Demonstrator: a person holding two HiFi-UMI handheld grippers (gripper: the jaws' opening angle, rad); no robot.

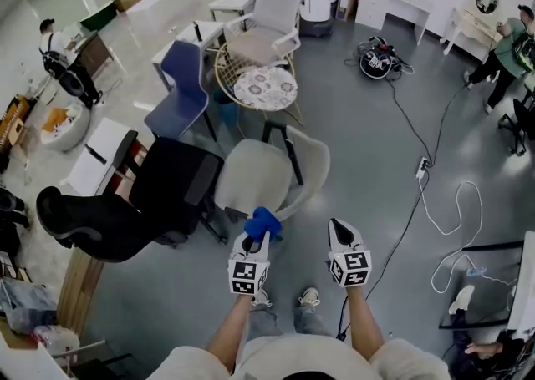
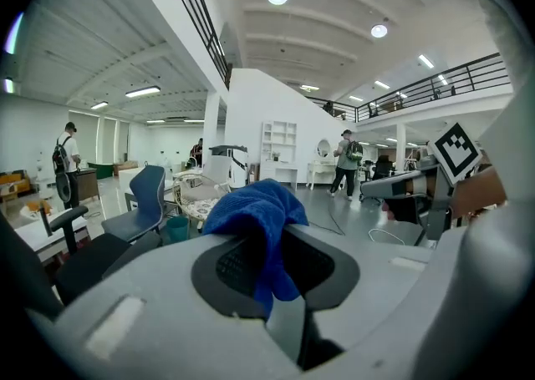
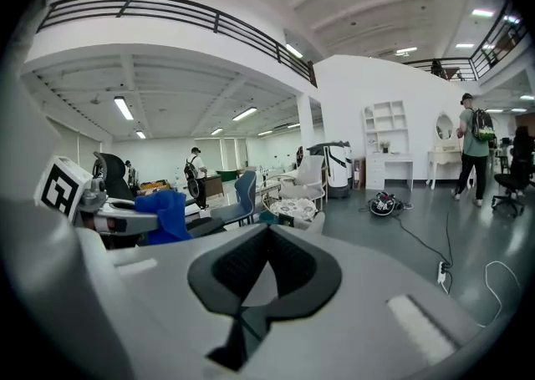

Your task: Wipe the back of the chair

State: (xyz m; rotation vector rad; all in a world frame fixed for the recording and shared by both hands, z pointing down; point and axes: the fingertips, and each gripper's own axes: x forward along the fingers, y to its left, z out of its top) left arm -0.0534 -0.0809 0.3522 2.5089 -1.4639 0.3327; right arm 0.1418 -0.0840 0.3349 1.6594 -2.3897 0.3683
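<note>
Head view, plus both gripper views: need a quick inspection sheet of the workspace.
Surface: grey floor; no table in use.
Job's things: pale shell chair straight ahead; blue cloth held at its near edge.
Clutter: black office chair, blue chair and wicker chair crowd the left and far side.
Grippers: left hand-held gripper shut on blue cloth; right hand-held gripper shut, empty.
Cables: black cable runs to power strip; white cable looped on floor at right.
Surroundings: open hall; person at far left, another at far right.
</note>
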